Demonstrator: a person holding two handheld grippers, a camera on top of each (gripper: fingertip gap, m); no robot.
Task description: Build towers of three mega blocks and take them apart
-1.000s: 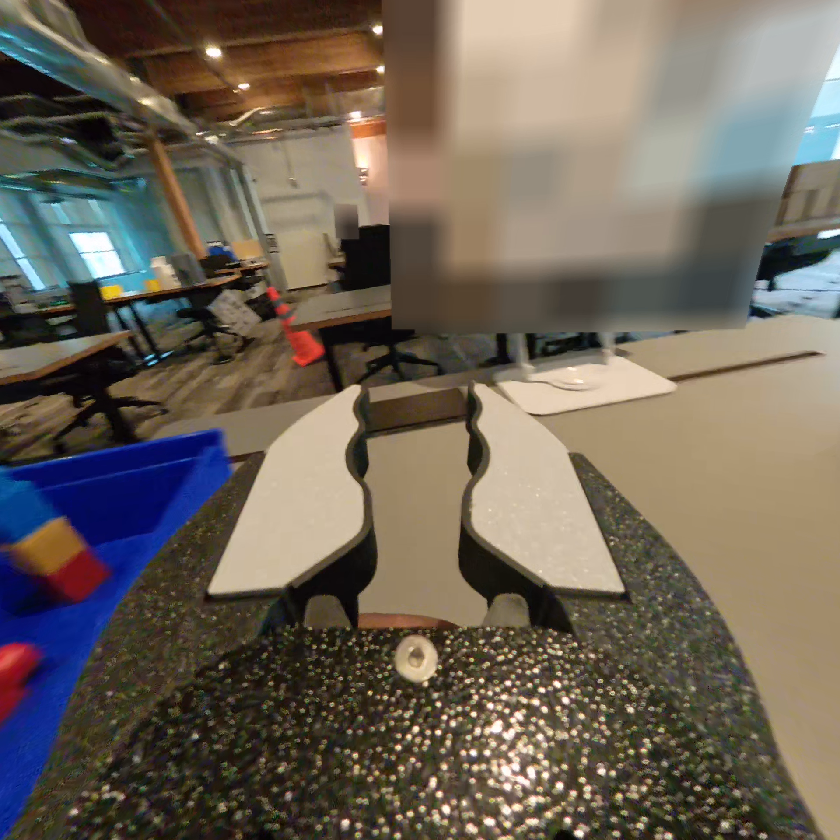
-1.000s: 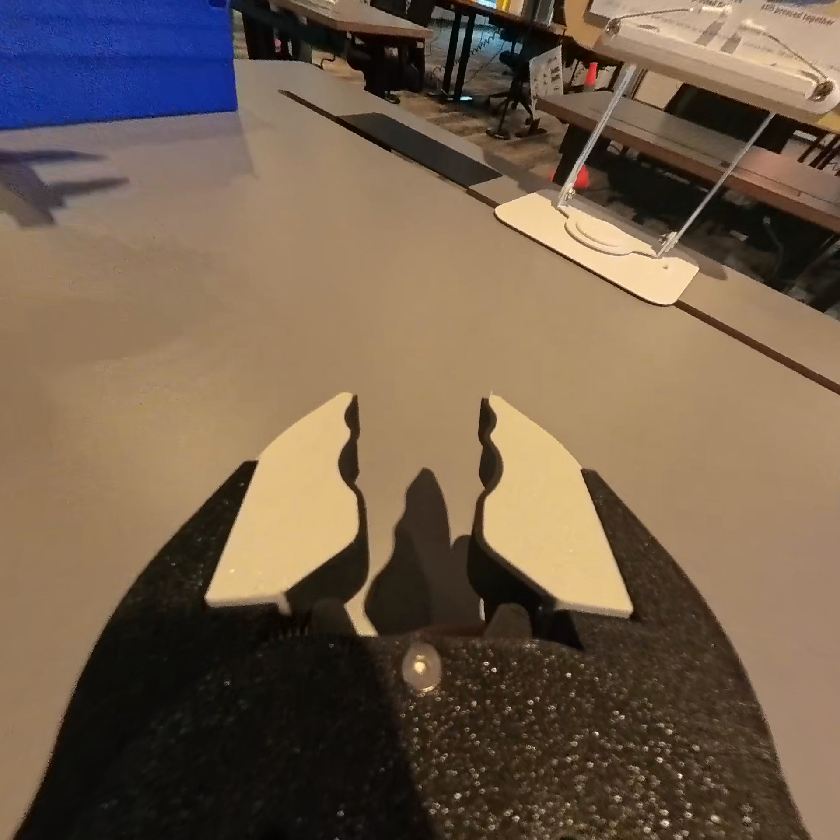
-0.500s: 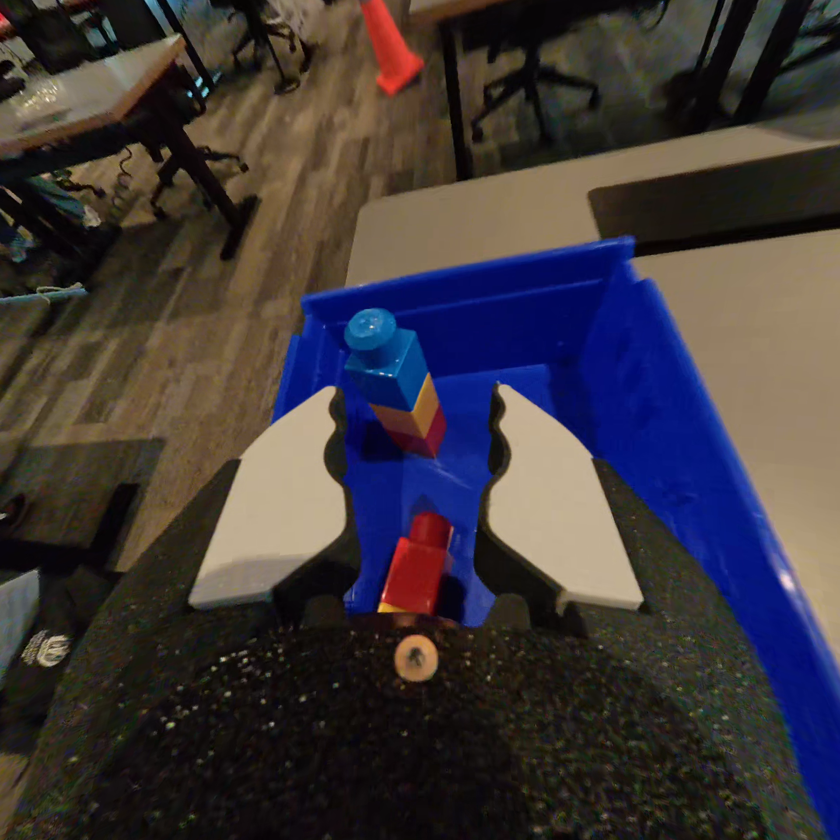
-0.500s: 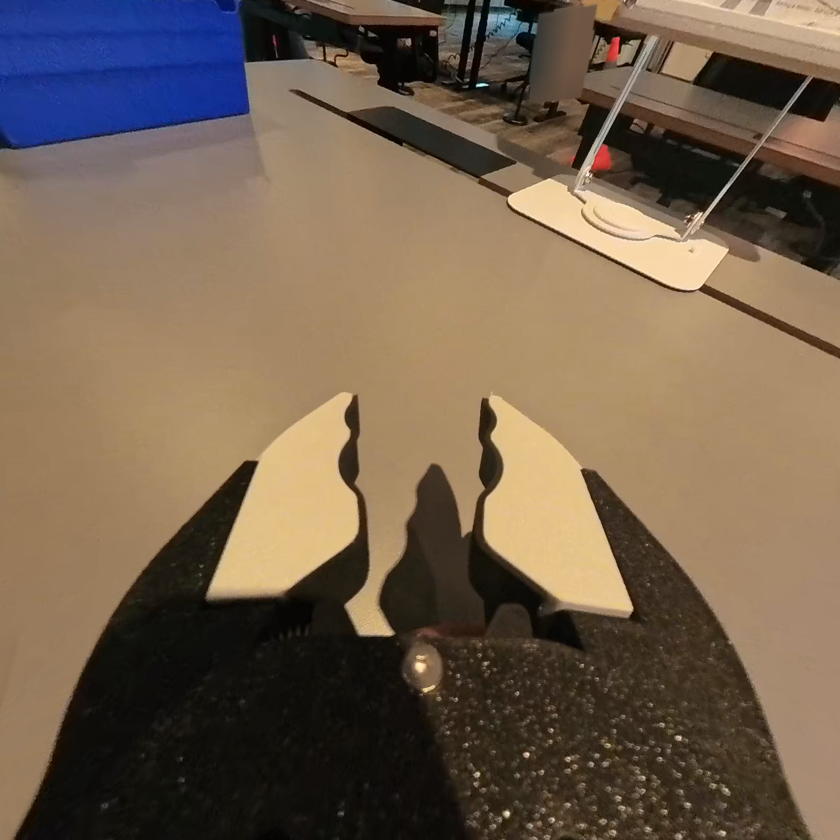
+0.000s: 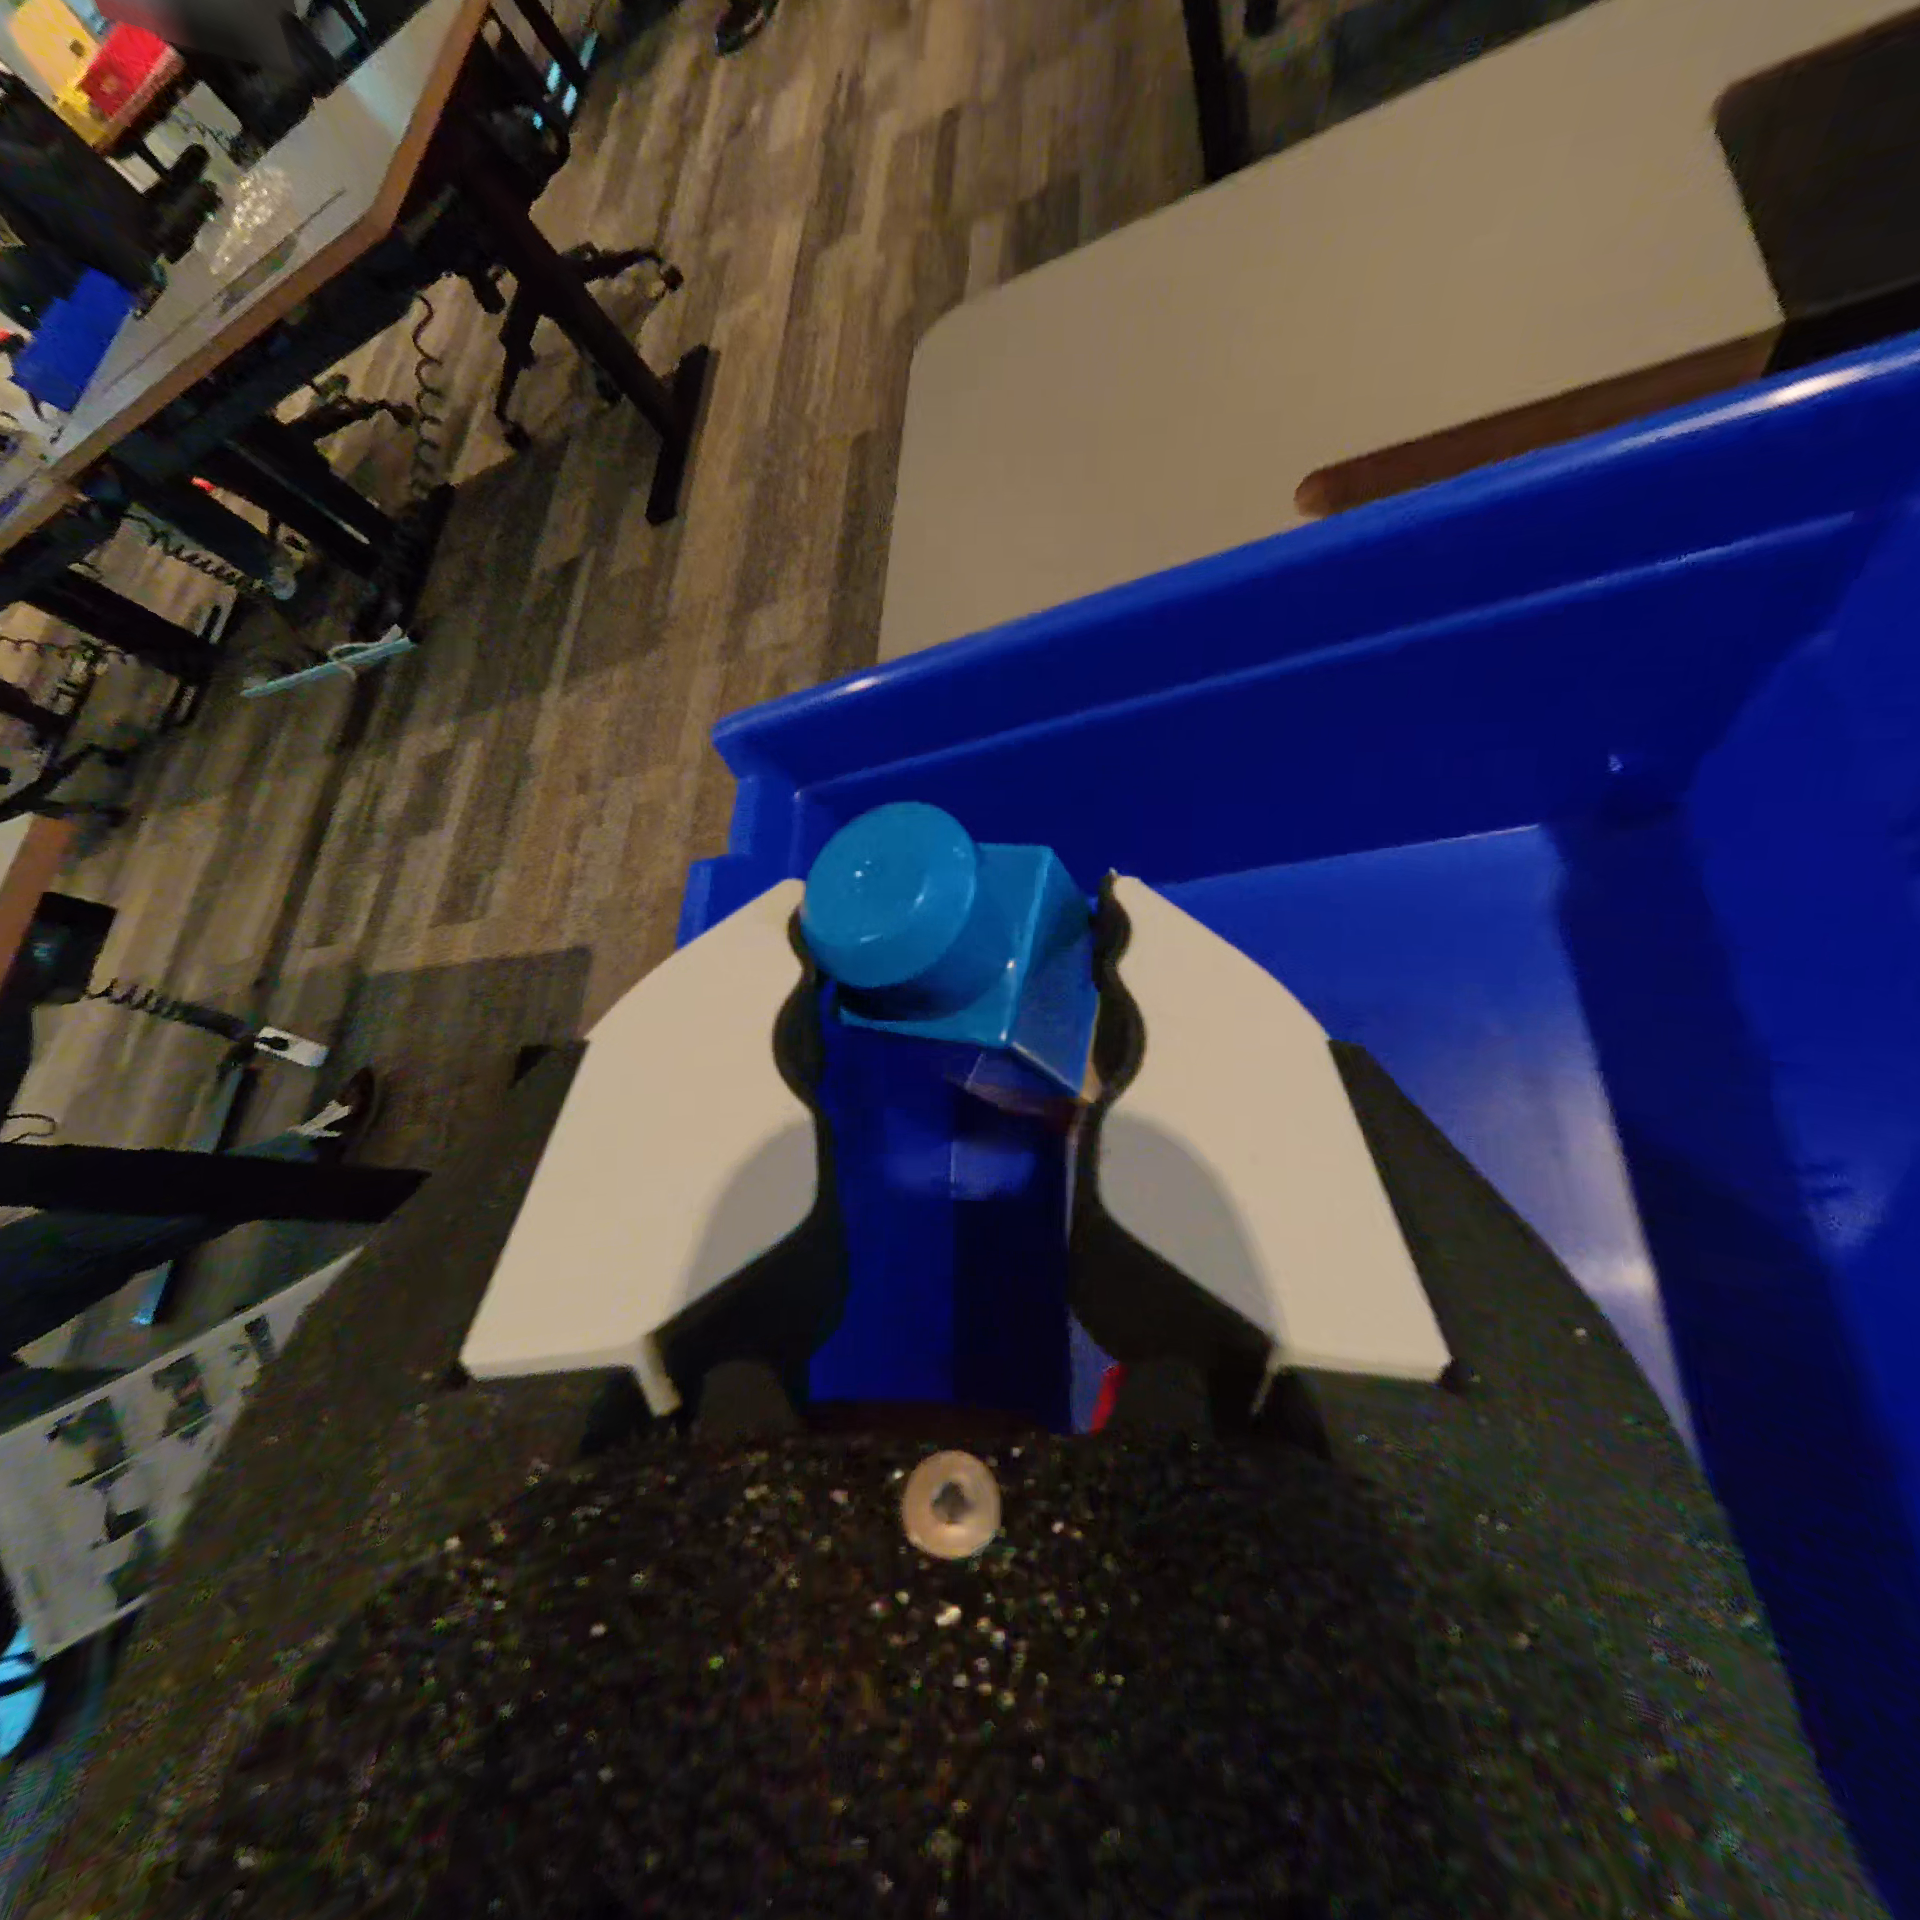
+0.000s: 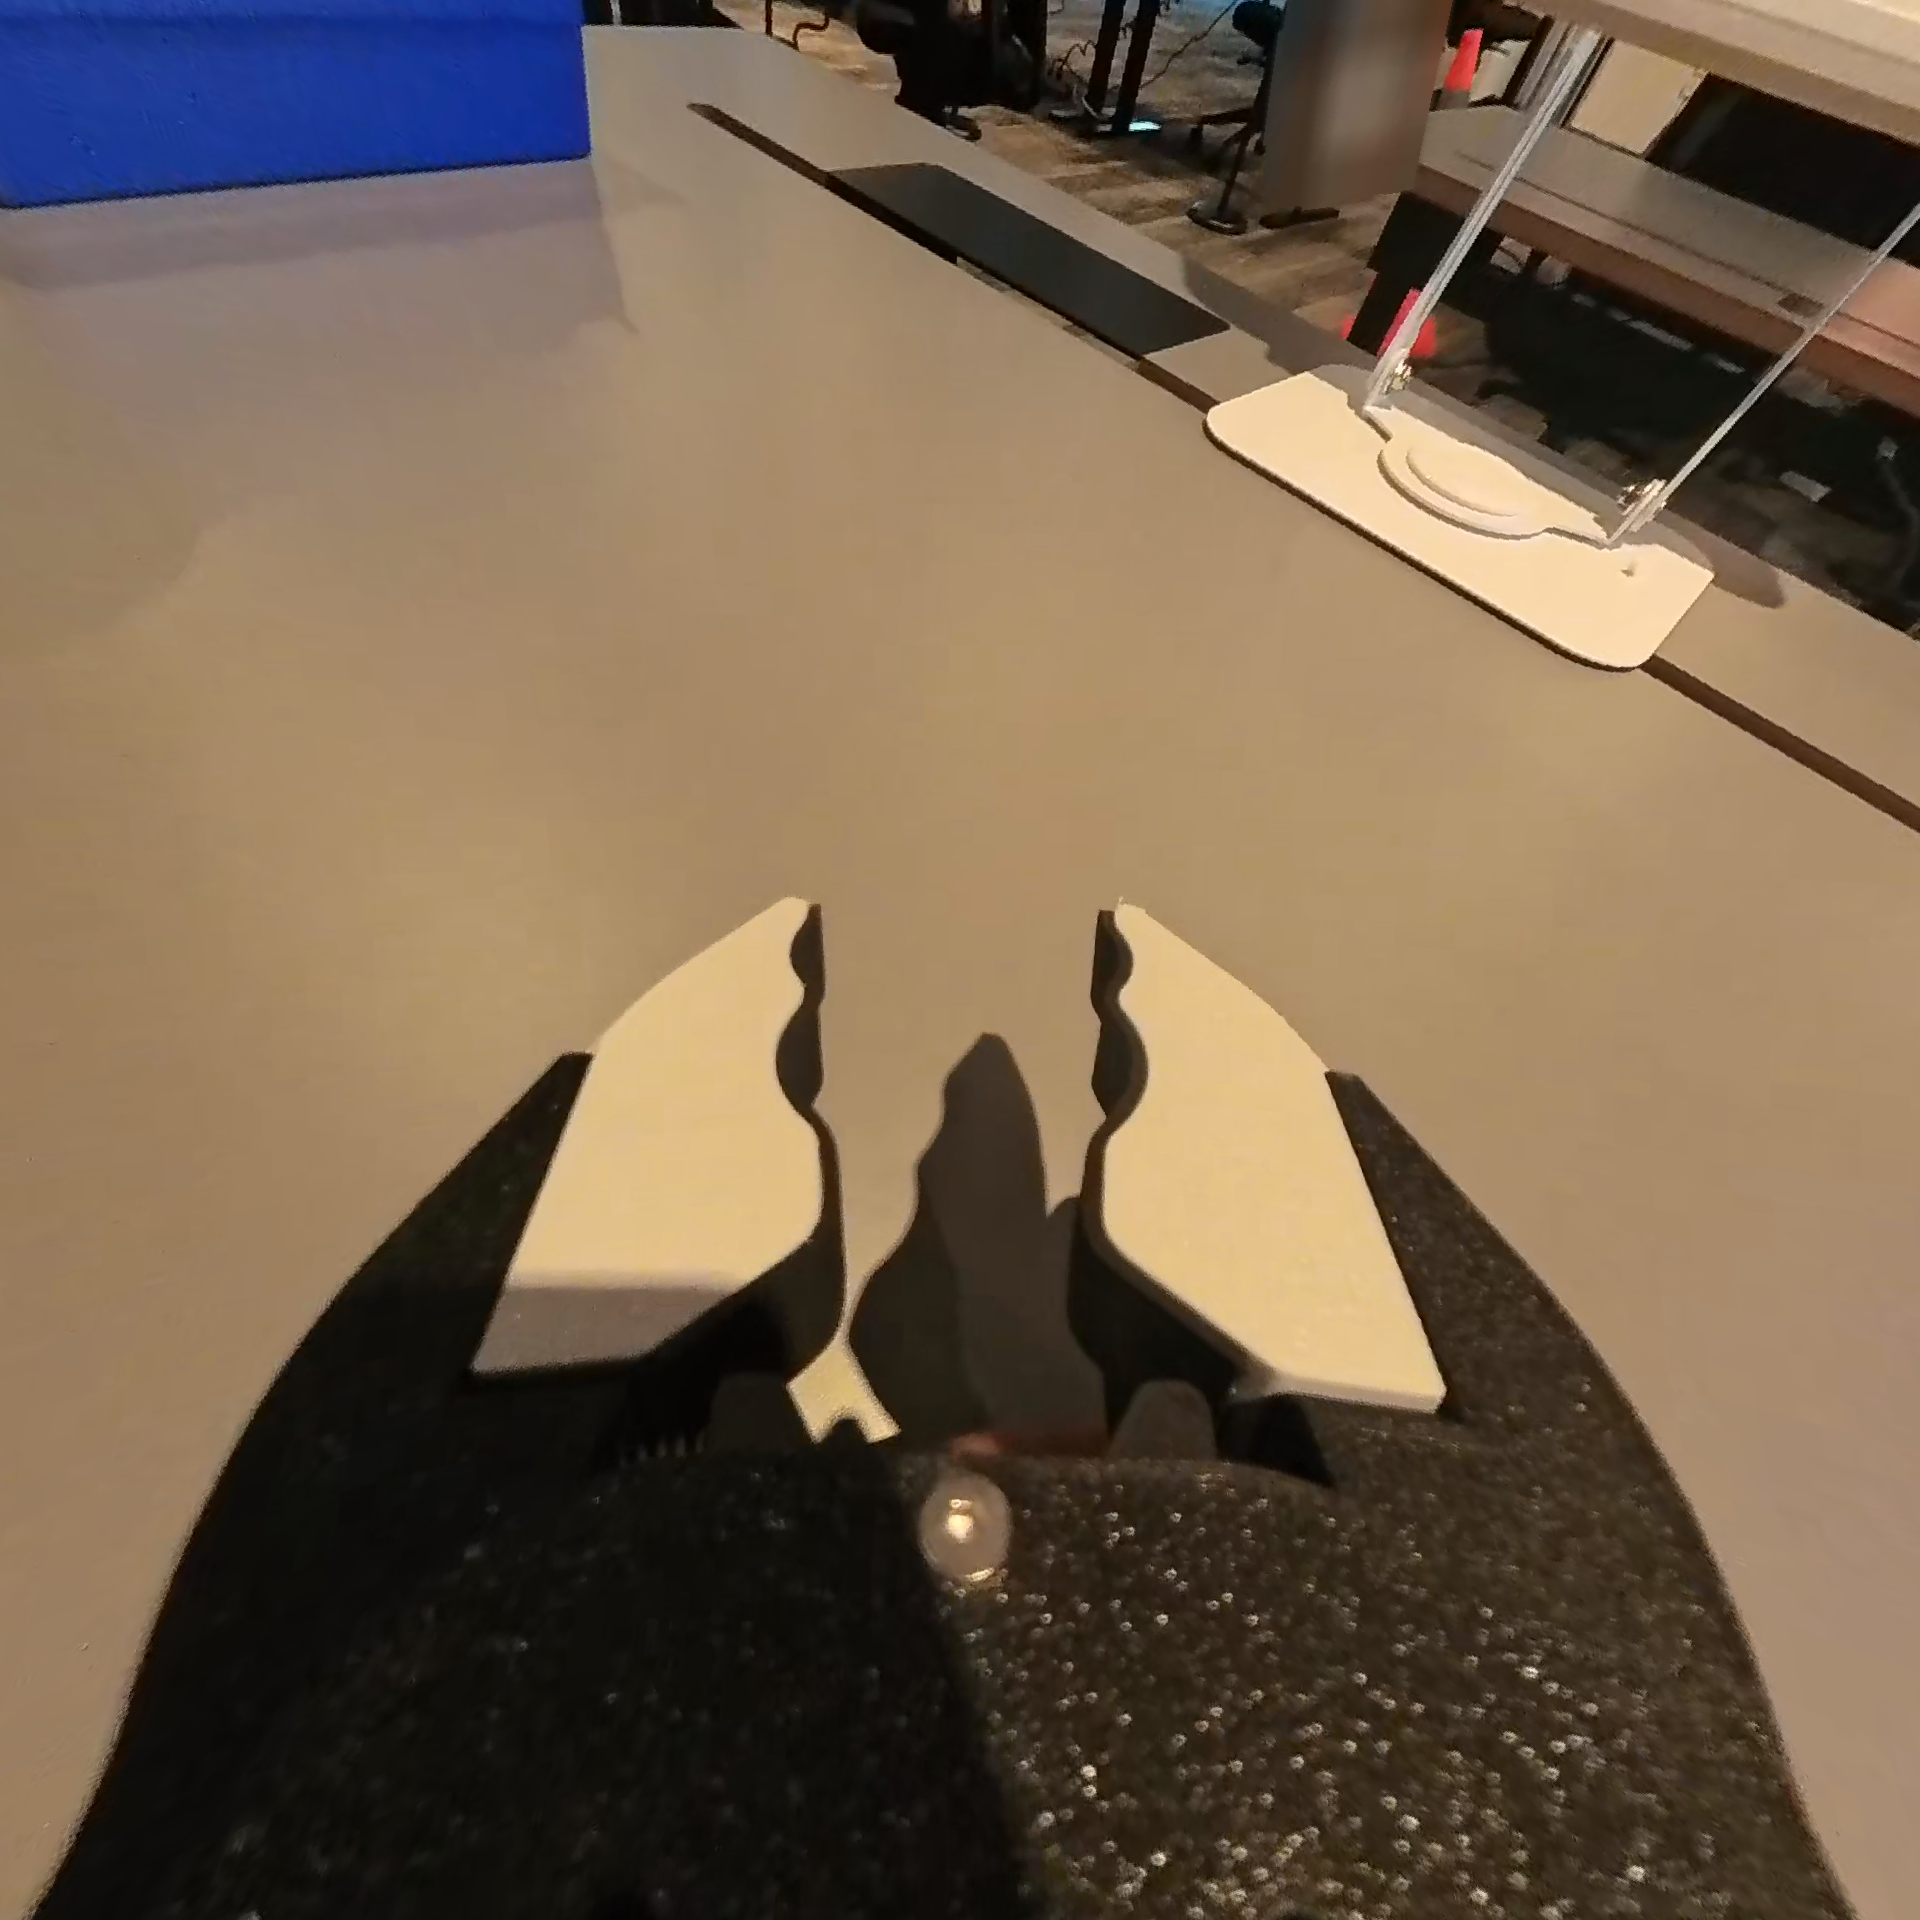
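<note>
A blue bin [image 5: 1351, 644] holds a tower topped by a light-blue mega block [image 5: 997, 966]. The blocks under it are almost fully hidden. My left gripper [image 5: 951, 920] is inside the bin with its fingertips on either side of the blue top block. The jaws stand apart at about the block's width, and I cannot tell if they press it. A sliver of a red block [image 5: 1110, 1387] shows low between the fingers. My right gripper [image 6: 956, 920] is open and empty, low over the grey table [image 6: 520, 675].
In the right wrist view the blue bin [image 6: 291, 94] stands at the far left. A white stand base [image 6: 1455, 520] with a clear holder sits at the far right beside a black strip [image 6: 1018, 260]. The floor and other desks lie beyond the table edge. My hands' fingertips stand some 70 centimeters from each other.
My left gripper swung from the table over the bin and dropped down until its fingertips straddle the tower's top block. The right gripper has drifted slightly.
</note>
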